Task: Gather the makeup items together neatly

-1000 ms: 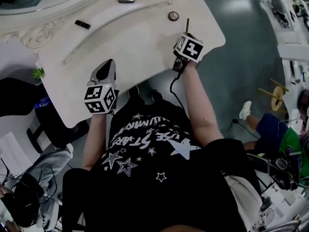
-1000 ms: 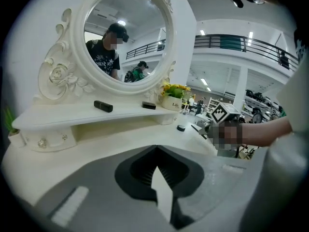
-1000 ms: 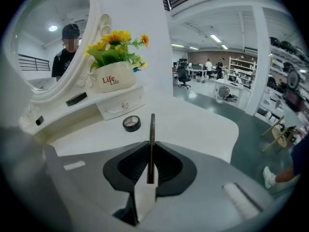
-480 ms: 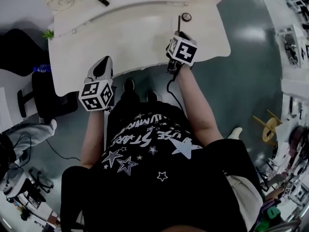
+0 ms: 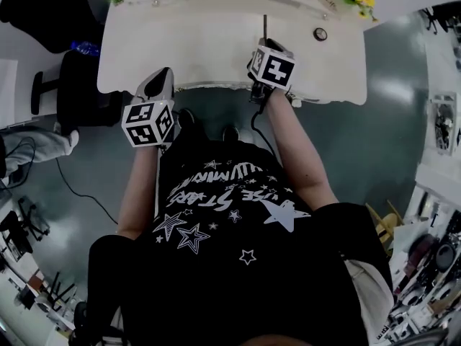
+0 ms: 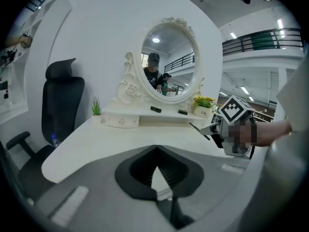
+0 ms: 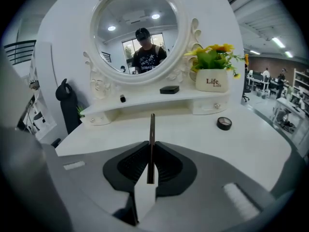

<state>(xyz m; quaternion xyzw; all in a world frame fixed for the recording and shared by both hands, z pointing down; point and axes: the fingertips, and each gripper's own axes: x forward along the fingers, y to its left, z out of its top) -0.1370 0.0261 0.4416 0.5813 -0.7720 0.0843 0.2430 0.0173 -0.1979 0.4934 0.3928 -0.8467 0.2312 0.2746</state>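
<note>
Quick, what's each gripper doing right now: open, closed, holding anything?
Left gripper: closed, nothing between its jaws.
Right gripper: closed on a thin dark pencil.

In your right gripper view, the white flower pot (image 7: 211, 81) on the dresser shelf reads "Life" in dark letters. A smaller line beneath looks like the same word again. In your left gripper view that pot's lettering is too small to read. In the head view, your black T-shirt (image 5: 216, 200) carries large pale print among stars: "STARS" reads clearly, the other words only in part.
</note>
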